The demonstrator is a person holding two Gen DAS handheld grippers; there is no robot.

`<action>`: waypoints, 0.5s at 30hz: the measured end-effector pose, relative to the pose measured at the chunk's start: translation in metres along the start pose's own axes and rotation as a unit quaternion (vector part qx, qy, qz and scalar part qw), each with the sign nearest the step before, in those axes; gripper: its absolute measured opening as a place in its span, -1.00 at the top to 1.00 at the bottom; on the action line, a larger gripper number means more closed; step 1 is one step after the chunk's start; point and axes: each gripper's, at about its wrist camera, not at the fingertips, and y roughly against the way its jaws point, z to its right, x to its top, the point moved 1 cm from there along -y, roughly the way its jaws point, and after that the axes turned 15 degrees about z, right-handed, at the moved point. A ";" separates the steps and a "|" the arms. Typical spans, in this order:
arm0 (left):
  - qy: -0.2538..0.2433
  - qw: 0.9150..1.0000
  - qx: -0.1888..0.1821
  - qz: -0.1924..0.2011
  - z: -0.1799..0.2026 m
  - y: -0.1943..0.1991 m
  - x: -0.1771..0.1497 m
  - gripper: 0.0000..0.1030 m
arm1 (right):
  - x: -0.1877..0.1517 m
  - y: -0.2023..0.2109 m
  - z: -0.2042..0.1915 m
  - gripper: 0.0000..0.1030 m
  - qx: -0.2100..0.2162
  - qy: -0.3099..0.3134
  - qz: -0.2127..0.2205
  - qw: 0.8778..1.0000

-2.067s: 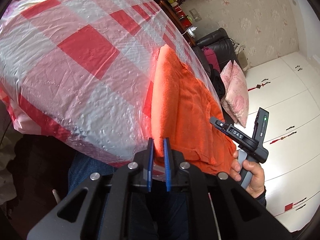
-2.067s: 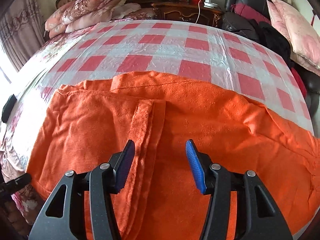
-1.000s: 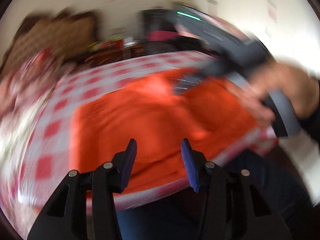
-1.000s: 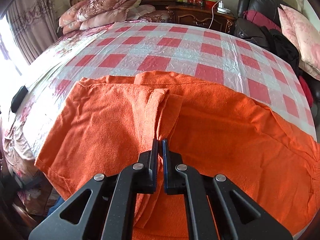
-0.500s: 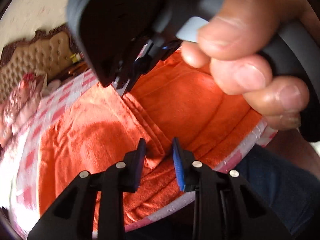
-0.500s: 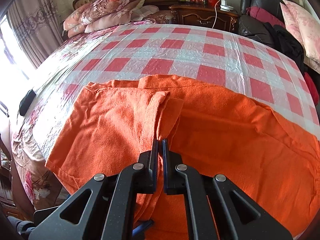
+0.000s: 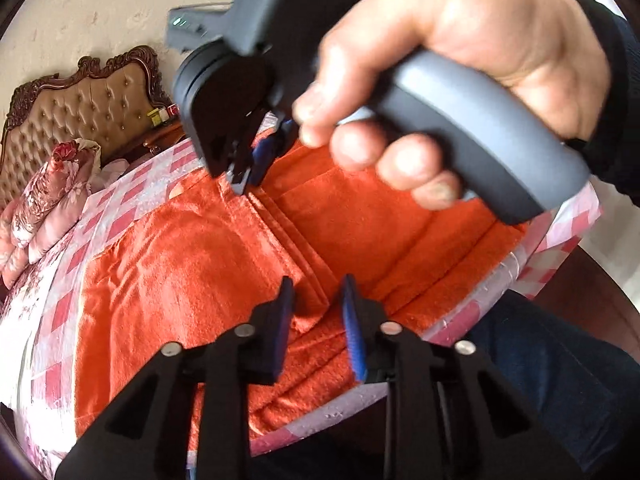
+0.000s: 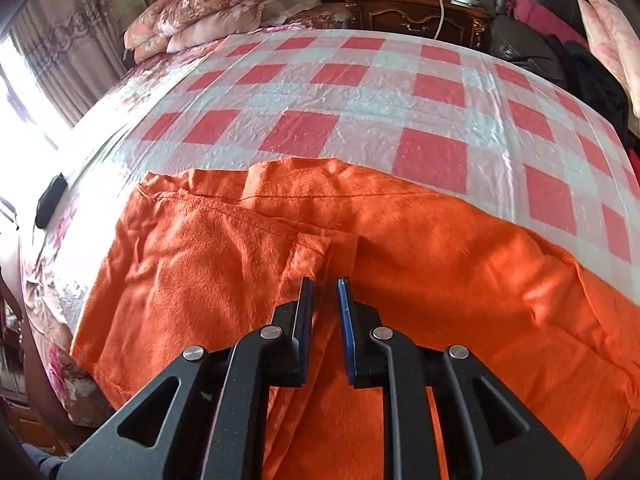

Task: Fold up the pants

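Note:
The orange pants (image 8: 440,248) lie spread on the bed's red-and-white checked cover, with a folded-over hem edge running across them (image 7: 280,224). My left gripper (image 7: 316,300) is open, its fingers on either side of that hem edge near the bed's front. My right gripper (image 8: 324,292) is partly open, with a raised fold of the pants between its fingers. In the left wrist view the right gripper (image 7: 256,164) and the hand holding it fill the upper part, above the pants.
The checked cover (image 8: 360,92) stretches far behind the pants. Floral pillows (image 8: 208,4) and a tufted headboard (image 7: 92,100) are at the bed's head. A wooden nightstand (image 8: 416,12) and a dark sofa with pillows (image 8: 560,32) stand at the right. The person's legs (image 7: 540,392) are against the bed's front edge.
My right gripper has opened from shut on the pants' fold to a small gap. My left gripper swung over the pants and narrowed around the hem edge.

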 end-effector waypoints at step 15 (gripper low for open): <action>0.027 0.999 -0.040 -0.007 0.000 0.026 0.011 0.43 | -0.010 0.008 -0.006 0.95 -0.027 0.023 0.017 0.999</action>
